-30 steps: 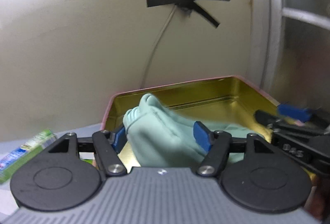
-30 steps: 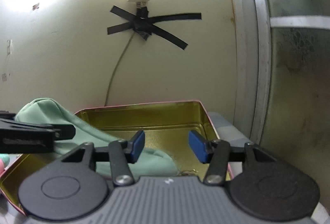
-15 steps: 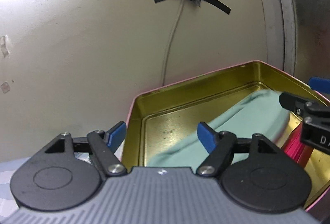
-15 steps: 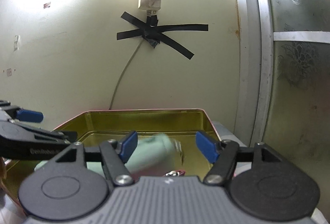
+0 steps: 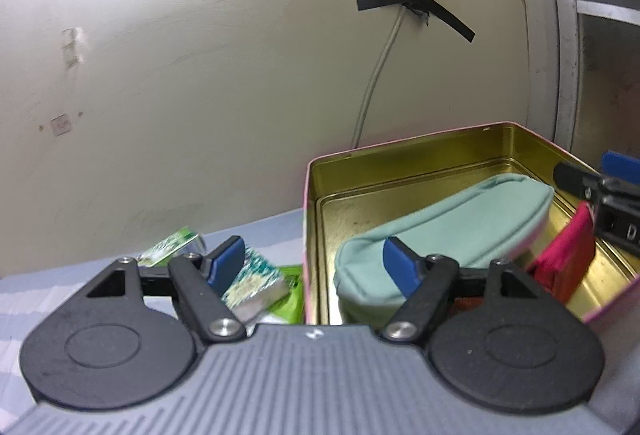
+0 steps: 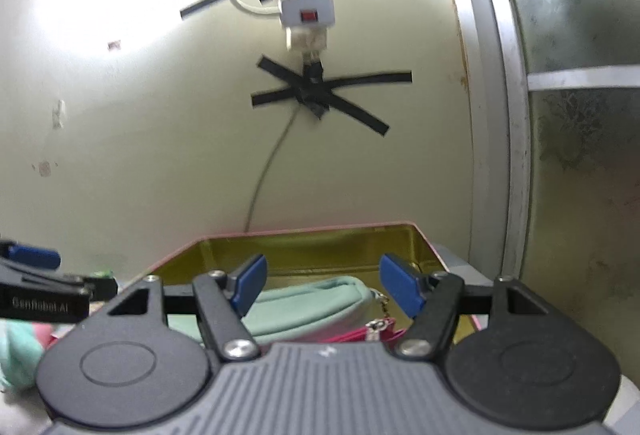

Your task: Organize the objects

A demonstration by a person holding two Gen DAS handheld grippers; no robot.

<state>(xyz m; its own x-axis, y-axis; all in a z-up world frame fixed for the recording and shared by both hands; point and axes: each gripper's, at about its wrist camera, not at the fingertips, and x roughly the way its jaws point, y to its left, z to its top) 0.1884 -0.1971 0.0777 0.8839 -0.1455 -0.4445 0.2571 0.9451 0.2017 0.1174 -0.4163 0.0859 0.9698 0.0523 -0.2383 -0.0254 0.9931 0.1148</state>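
While both hand-held grippers gape, mint pouch [image 5: 448,235] lies in tin [image 5: 400,163].

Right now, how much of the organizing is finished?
Done: the mint pouch and a pink pouch lie inside the gold tin. In hand: nothing; the left gripper and right gripper are both open. Left: the green packets beside the tin.
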